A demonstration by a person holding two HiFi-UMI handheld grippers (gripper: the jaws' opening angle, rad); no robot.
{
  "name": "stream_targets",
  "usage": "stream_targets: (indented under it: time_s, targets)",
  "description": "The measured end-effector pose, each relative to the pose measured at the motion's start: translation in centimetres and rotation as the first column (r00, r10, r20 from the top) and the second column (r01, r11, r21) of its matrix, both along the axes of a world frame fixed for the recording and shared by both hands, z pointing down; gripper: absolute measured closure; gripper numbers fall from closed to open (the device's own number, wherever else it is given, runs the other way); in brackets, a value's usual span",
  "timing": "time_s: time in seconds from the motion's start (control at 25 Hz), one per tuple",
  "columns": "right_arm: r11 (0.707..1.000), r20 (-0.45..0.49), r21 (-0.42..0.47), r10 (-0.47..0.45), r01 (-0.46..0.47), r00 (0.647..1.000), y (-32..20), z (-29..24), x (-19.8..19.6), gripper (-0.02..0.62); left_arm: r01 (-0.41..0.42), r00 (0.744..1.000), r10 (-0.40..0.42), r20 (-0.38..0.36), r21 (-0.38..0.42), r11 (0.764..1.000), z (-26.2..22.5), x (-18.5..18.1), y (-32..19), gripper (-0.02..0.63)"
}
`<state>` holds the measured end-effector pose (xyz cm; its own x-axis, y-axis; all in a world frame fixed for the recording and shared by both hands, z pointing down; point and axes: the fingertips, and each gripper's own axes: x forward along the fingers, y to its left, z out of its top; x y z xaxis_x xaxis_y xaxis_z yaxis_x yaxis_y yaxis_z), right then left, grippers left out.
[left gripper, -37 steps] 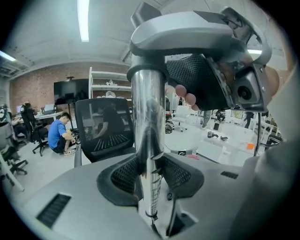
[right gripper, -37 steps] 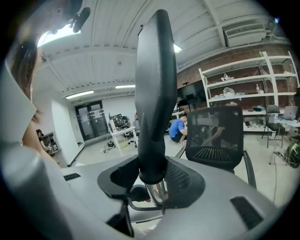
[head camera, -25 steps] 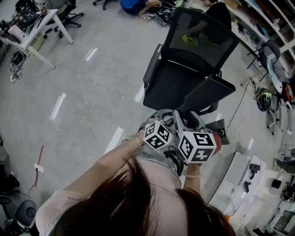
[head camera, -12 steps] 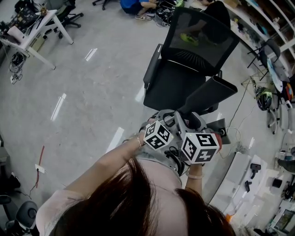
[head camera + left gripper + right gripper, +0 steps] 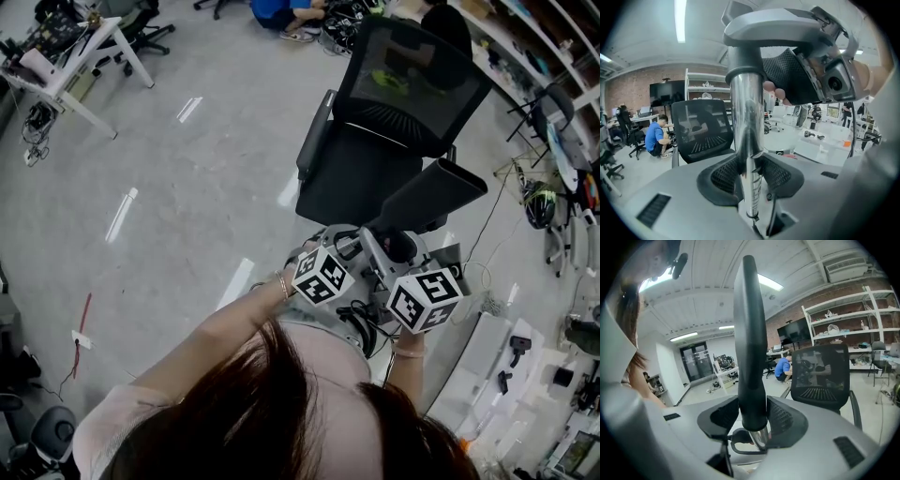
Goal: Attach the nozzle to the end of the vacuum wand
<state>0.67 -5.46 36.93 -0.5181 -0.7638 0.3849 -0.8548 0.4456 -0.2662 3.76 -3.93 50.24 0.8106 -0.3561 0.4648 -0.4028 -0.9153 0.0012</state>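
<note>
In the left gripper view the chrome vacuum wand [image 5: 748, 136] stands upright between the jaws of my left gripper [image 5: 749, 177], which is shut on it. Its top runs into a grey collar [image 5: 743, 70]. The long black nozzle [image 5: 750, 329] is clamped in my right gripper [image 5: 752, 420], and a short chrome end [image 5: 761, 437] shows just below the nozzle's base. From the head view both grippers sit close together in front of the person's chest: the left gripper [image 5: 337, 246] beside the right gripper [image 5: 398, 251]. The nozzle [image 5: 433, 192] slants up to the right.
A black mesh office chair [image 5: 375, 159] stands right behind the grippers. There is a white desk [image 5: 66, 66] at the far left and a white table with small tools [image 5: 511, 370] at the right. A person in blue [image 5: 281, 11] crouches on the floor at the back.
The right gripper's marker cube has swung to the right and slightly down, away from the left cube, and the nozzle has shifted right with it. The left gripper has stayed put.
</note>
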Motion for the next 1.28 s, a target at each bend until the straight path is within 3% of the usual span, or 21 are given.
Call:
stream_targets:
  time_s: [0.2,0.68,0.96,1.16,1.28]
  targets:
    - [1.0,-0.014,0.02,-0.006,0.006,1.0,-0.4,0.0,-0.2,0.413,0.008,1.0,-0.008,0.0,0.0,1.0,0.1,-0.3,-0.2,0.446]
    - [0.971,-0.04,0.043,0.237,-0.236,0.971,-0.7,0.1,-0.6,0.413,0.015,1.0,-0.015,0.016,0.001,1.0,0.1,-1.1,-0.4,0.446]
    - [0.996,0.013,-0.007,0.089,-0.089,0.996,0.2,-0.3,-1.5,0.413,-0.044,0.999,0.044,-0.008,0.006,0.999,-0.3,-1.5,0.5,0.446]
    - [0.999,-0.019,0.022,0.028,-0.028,0.999,0.3,-0.7,-1.6,0.413,-0.071,0.997,0.071,-0.013,0.01,0.997,-0.5,-1.5,0.8,0.446]
    - [0.999,-0.016,0.0,-0.052,0.052,0.999,0.5,-0.7,-1.8,0.413,-0.093,0.995,0.093,-0.02,0.008,0.996,-0.4,-1.5,0.9,0.446]
